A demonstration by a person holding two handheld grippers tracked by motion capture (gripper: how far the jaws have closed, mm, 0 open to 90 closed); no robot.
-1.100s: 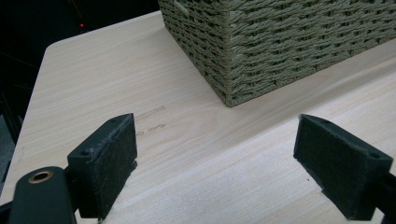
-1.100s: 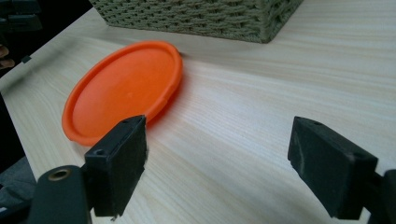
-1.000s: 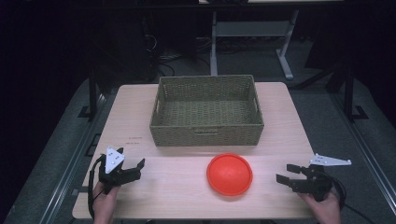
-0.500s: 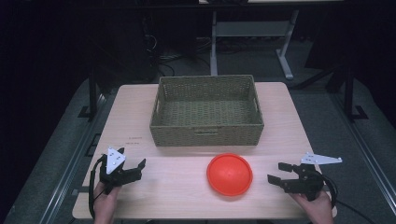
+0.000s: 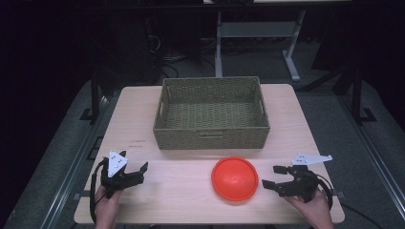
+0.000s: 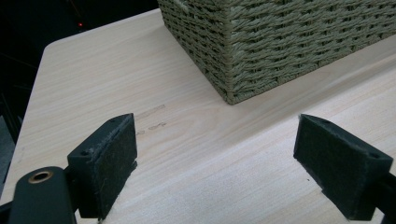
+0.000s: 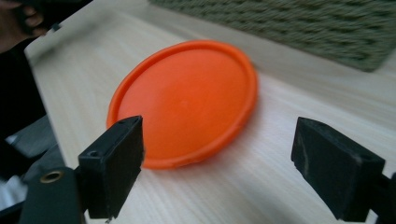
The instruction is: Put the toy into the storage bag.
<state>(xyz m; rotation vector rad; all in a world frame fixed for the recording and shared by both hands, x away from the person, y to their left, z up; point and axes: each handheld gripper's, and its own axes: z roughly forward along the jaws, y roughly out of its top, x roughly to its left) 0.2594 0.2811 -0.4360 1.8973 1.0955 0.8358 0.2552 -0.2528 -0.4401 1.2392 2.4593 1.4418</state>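
An orange disc [image 5: 235,178] lies upside down like a shallow dome on the wooden table [image 5: 181,191], just in front of a woven basket [image 5: 212,113]. My right gripper [image 5: 273,177] is open at the disc's right edge, jaws pointing left toward it. Seen from the right gripper view, the disc [image 7: 187,100] sits just beyond the open gripper [image 7: 219,163], nothing between the pads. My left gripper [image 5: 141,171] rests open near the table's front left, apart from the disc. From the left gripper view, the open gripper [image 6: 215,163] faces the basket's corner [image 6: 261,46].
The basket stands empty at the table's middle back. Small dark marks [image 5: 138,141] show on the wood left of the basket. The table's front edge lies close under both hands. A metal stand [image 5: 253,33] is on the dark floor behind.
My right gripper has moved left, closing in on the disc's right edge. The left gripper has stayed put.
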